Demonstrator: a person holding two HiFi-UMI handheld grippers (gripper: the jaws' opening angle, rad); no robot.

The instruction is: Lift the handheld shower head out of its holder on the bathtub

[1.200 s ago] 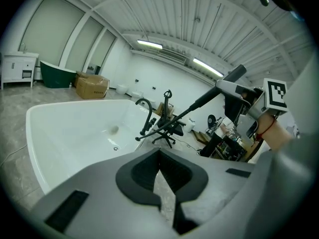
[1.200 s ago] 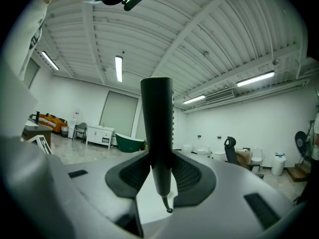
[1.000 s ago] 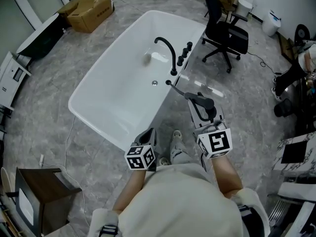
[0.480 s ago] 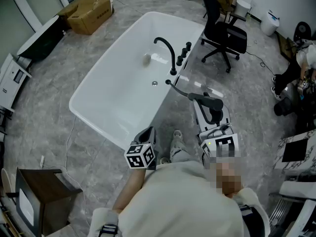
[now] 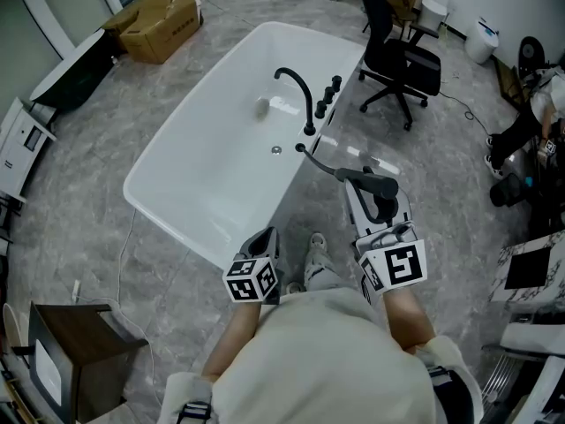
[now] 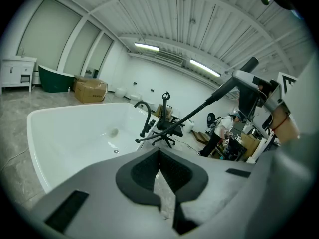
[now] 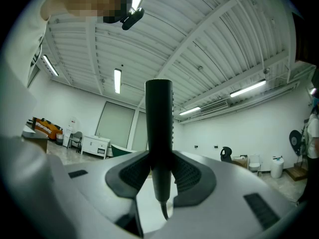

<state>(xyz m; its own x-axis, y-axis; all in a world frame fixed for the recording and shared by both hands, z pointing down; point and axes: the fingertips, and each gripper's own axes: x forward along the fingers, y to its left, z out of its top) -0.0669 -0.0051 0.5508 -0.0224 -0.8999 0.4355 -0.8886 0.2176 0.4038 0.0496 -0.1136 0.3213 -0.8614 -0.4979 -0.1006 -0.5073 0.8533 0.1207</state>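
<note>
**Head view.** The shower head [image 5: 372, 182] is clear of the bathtub [image 5: 177, 162]. It is carried over the floor [image 5: 106, 228] just off the tub's near-right rim. Its black hose [image 5: 320, 161] runs back to the rim beside the faucet [image 5: 298, 91]. The right gripper [image 5: 380, 203] grasps it and holds it raised, in my judgement to draw the hose free and keep the head off the tub deck. The left gripper [image 5: 263, 239] hangs low near the tub's near corner and takes no part (held back, presumably, so as not to foul the hose). The holder cannot be picked out at this size; only the spot where the hose meets the rim shows. The person's torso [image 5: 318, 360] covers part of both forearms.

**Left gripper view.** The jaws stand together with nothing between them, and bare floor shows through the notch behind the pads [image 6: 139, 172]. Beyond them the hose climbs from the tub rim to the shower head, whose upper end is partly masked by the right gripper's body.

**Right gripper view.** The pads are clenched on the black handle [image 7: 159, 123], which stands upright between them against the ceiling [image 7: 224, 49]. The hose tail drops out of frame below. The spray face is not visible (the camera looks along the handle). Neither tub nor holder appears here.

The lift looks essentially done.
</note>
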